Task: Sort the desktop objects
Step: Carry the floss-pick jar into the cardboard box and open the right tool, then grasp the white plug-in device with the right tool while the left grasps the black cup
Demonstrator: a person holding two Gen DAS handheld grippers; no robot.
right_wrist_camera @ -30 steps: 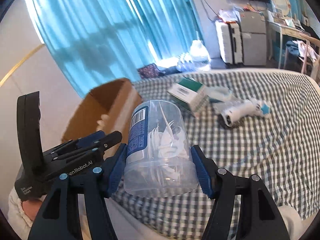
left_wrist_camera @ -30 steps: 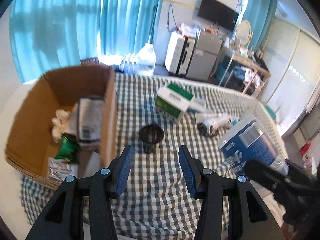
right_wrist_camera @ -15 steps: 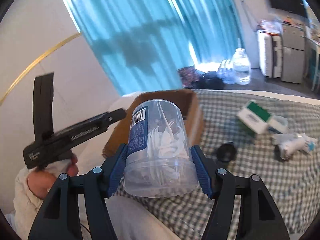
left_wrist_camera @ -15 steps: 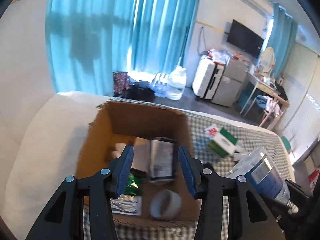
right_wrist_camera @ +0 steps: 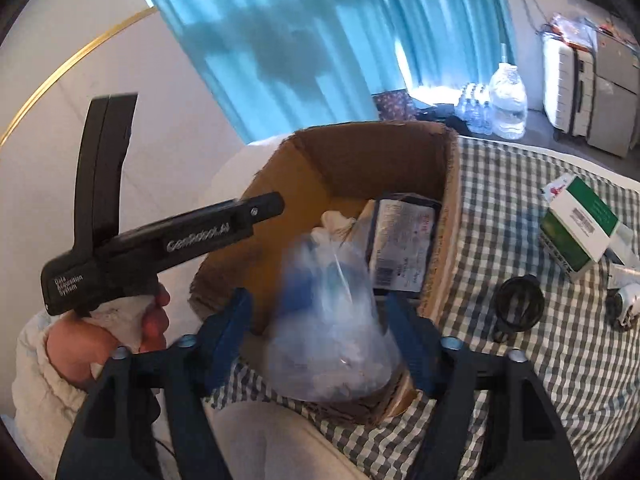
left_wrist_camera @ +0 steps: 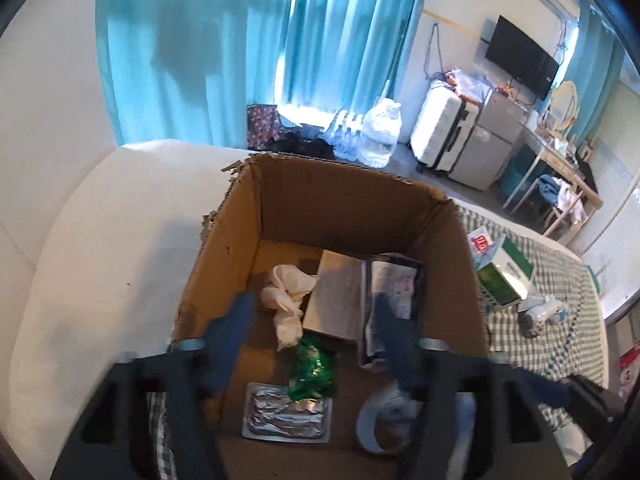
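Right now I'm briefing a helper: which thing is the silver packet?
Find the open cardboard box on the checked tablecloth. On its floor, nearest the left gripper, lies the blister pack: flat crinkled foil, beside a green wrapper.

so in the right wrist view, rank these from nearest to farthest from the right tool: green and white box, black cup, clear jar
1. clear jar, between the opening jaws of the right tool, over the box's near edge
2. black cup, just right, on the checked cloth
3. green and white box, farther right and back
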